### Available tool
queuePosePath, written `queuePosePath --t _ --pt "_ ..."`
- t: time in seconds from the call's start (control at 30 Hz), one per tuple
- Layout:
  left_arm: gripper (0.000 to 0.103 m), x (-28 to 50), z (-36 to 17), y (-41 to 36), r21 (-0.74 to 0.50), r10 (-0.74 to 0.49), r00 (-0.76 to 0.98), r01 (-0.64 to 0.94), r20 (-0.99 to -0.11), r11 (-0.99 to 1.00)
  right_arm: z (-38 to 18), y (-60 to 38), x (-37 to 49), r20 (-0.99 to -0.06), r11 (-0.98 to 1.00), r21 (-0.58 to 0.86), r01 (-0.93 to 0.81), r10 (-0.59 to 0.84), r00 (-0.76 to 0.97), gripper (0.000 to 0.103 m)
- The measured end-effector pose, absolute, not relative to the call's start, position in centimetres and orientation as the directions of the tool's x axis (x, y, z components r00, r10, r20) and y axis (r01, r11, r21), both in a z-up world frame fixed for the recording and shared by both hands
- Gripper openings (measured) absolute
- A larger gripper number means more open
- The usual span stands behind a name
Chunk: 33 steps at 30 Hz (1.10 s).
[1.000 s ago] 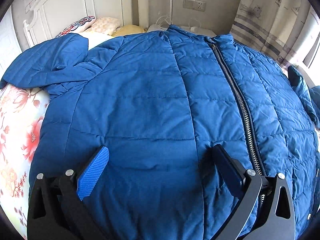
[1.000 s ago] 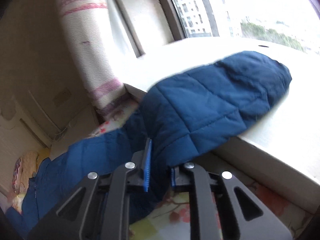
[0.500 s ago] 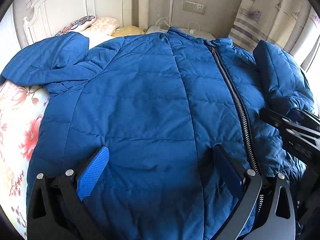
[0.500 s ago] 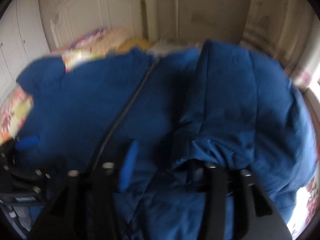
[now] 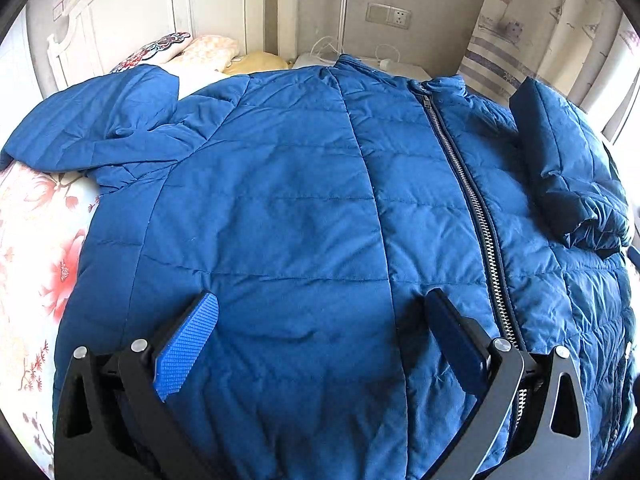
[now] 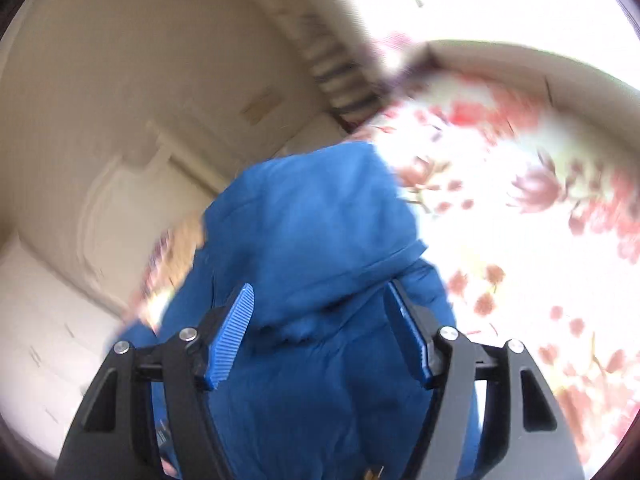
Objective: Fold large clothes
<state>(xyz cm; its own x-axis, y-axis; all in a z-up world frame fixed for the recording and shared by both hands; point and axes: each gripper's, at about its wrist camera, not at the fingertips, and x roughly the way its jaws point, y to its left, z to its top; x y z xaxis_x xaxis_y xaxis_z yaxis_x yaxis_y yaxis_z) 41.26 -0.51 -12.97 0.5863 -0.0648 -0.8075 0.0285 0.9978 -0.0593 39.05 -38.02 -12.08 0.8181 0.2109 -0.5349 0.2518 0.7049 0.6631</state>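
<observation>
A big blue quilted jacket [image 5: 280, 208] lies front up on the bed, its zip [image 5: 472, 216] closed. One sleeve [image 5: 560, 168] is folded in over the jacket's right side, and the other sleeve [image 5: 92, 136] spreads out at the upper left. My left gripper [image 5: 320, 300] stands open just over the lower front panel, with only flat fabric between its fingers. In the blurred right wrist view my right gripper [image 6: 320, 292] is opening over blue jacket fabric [image 6: 312, 220]; the cloth shows between the jaws but the pads do not press on it.
A floral bedsheet [image 5: 36, 248] shows left of the jacket and also in the right wrist view [image 6: 520, 208]. Pillows [image 5: 192, 46] and a white headboard [image 5: 132, 8] stand beyond the collar. A curtain [image 5: 516, 28] and a wall socket [image 5: 388, 16] are at the back right.
The right gripper carried the sleeve from the windowsill onto the jacket's front, let go and swung away out of the left wrist view. The left gripper stayed still and open.
</observation>
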Motion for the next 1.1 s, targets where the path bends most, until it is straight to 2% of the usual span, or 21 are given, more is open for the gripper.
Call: queuePosePath --t 0.07,0.1,0.13,0.17,0.2,0.3,0.33,0.37,0.47,0.57,0.6,0.7,0.8,0.87,1.0,1.07,1.1 --pt "0.099 41.3 -13.0 -0.4 -0.062 -0.067 0.587 0.029 -0.807 0.998 -12.6 -38.3 40.9 -0.536 0.694 0.672 0.259 0.215 0.816 0.068" --pt "0.099 41.3 -13.0 -0.4 -0.064 -0.069 0.588 0.028 -0.806 0.998 -12.8 -38.1 41.2 -0.541 0.701 0.662 0.266 0.201 0.817 0.065" --pt "0.099 41.3 -13.0 -0.4 -0.066 -0.07 0.588 0.028 -0.806 0.997 -12.6 -38.1 42.0 -0.543 0.712 0.649 0.269 0.186 0.819 0.058" --pt "0.099 41.3 -13.0 -0.4 -0.066 -0.07 0.588 0.028 -0.806 0.997 -12.2 -37.9 42.2 -0.537 0.72 0.637 0.273 0.161 0.828 0.028" --pt "0.099 41.3 -13.0 -0.5 -0.066 -0.07 0.588 0.028 -0.806 0.997 -11.5 -37.5 42.1 -0.516 0.727 0.636 0.259 0.151 0.843 0.018" --pt "0.099 41.3 -13.0 -0.4 -0.06 -0.065 0.587 0.028 -0.807 0.998 -6.9 -32.8 41.6 -0.415 0.854 0.507 0.116 0.124 0.902 0.012" --pt "0.099 41.3 -13.0 -0.4 -0.059 -0.064 0.587 0.028 -0.807 0.998 -5.7 -30.7 41.6 -0.387 0.886 0.46 0.051 0.148 0.91 0.012" --pt "0.099 41.3 -13.0 -0.4 -0.06 -0.065 0.587 0.027 -0.807 0.998 -4.5 -27.7 42.2 -0.374 0.91 0.409 -0.063 0.23 0.899 0.011" --pt "0.099 41.2 -13.0 -0.3 -0.068 -0.071 0.589 0.027 -0.805 0.997 -4.1 -21.5 44.7 -0.428 0.887 0.362 -0.288 0.432 0.794 0.014" --pt "0.099 41.1 -12.9 0.1 -0.094 -0.092 0.594 0.028 -0.799 0.995 -5.9 -19.6 46.1 -0.476 0.844 0.419 -0.336 0.519 0.71 0.053" --pt "0.099 41.0 -12.9 0.2 -0.103 -0.1 0.596 0.029 -0.797 0.994 -6.1 -20.0 45.6 -0.468 0.843 0.43 -0.324 0.515 0.719 0.056" --pt "0.099 41.0 -12.8 0.6 -0.129 -0.12 0.602 0.029 -0.789 0.991 -6.7 -23.9 43.3 -0.393 0.817 0.509 -0.271 0.501 0.771 0.056" --pt "0.099 40.7 -12.6 0.5 -0.131 -0.12 0.613 0.027 -0.781 0.991 -7.3 -30.2 39.8 -0.322 0.812 0.565 -0.147 0.381 0.867 0.056" --pt "0.098 40.3 -12.0 0.1 -0.124 -0.118 0.635 0.035 -0.763 0.992 -9.1 -34.8 38.3 -0.327 0.783 0.621 -0.021 0.284 0.901 0.056" --pt "0.098 39.3 -9.5 -5.0 -0.058 -0.16 0.672 0.172 -0.723 0.983 -13.1 -39.8 37.6 -0.381 0.696 0.705 0.133 0.215 0.899 0.054" --pt "0.098 38.8 -8.3 -9.2 0.029 -0.165 0.691 0.26 -0.704 0.965 -14.8 -41.0 37.4 -0.386 0.638 0.748 0.184 0.192 0.902 0.054" --pt "0.098 38.4 -7.8 -12.1 0.111 -0.157 0.71 0.315 -0.686 0.943 -15.4 -40.8 36.7 -0.377 0.622 0.762 0.181 0.198 0.905 0.054"
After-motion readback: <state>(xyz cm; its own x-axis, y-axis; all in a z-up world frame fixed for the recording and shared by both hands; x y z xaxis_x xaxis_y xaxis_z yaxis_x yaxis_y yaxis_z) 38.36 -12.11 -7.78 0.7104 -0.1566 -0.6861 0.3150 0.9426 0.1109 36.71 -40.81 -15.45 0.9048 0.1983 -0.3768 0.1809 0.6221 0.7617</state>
